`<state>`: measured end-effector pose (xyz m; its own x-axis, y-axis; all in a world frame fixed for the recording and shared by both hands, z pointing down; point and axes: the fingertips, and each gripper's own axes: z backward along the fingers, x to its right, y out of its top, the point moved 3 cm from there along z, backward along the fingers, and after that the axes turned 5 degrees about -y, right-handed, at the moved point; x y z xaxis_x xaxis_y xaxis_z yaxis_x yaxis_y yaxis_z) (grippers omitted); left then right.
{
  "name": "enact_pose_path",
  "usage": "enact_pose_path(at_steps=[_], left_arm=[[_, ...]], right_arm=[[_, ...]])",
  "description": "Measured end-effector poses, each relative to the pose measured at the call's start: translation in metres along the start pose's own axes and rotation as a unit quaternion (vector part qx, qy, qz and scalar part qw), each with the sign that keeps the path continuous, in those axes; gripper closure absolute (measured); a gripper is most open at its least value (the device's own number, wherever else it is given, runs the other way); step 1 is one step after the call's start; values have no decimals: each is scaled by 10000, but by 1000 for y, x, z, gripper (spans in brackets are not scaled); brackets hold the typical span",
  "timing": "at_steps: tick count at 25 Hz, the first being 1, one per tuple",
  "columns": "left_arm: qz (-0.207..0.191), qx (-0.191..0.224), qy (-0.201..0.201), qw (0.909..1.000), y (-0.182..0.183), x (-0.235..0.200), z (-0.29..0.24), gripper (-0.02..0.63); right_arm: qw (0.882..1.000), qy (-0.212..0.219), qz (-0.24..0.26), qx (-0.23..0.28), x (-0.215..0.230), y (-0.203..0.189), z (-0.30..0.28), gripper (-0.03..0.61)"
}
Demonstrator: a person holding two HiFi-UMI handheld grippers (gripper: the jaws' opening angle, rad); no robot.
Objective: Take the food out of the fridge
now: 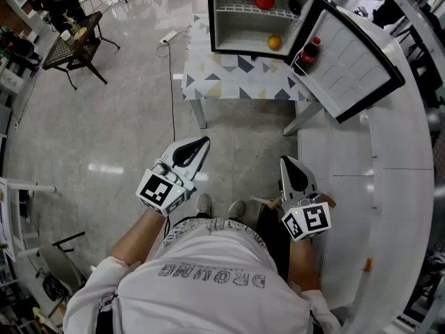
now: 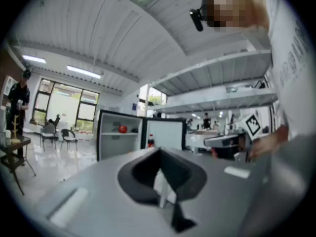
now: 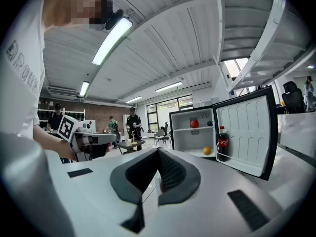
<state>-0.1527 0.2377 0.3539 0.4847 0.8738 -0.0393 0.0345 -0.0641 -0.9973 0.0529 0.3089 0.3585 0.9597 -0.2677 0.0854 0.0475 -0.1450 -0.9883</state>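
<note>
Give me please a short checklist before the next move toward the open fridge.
1. White fridge door open: ok.
2. Red round fruit on upper wire shelf, orange round fruit below, visible: ok.
3. Left gripper open: not ok, shut, empty.
4. Right gripper open: not ok, shut, empty.
5. Grippers near small white fridge: not ok, both far back.
6. Small dark item beside red fruit identified: cannot tell.

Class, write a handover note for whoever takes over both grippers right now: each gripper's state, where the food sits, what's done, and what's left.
Left gripper: shut, empty.
Right gripper: shut, empty.
Both are well short of the fridge; its door stands open.
Food: red fruit on the upper shelf, orange on the fridge floor, cola bottle in the door.
Done: door open, nothing out.
Left: take out every item.
</note>
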Motion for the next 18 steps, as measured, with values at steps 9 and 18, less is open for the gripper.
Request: enact_pose_path(at_steps=[9,18], left_arm=[[62,-32,-3,10000,-1,3,-6,606],[10,-63,72,10000,-4,15,-22,606]], right_arm=[[9997,63,-219,-22,6,-2,-2,586],[9992,156,-377,7,28,-5,2,585]])
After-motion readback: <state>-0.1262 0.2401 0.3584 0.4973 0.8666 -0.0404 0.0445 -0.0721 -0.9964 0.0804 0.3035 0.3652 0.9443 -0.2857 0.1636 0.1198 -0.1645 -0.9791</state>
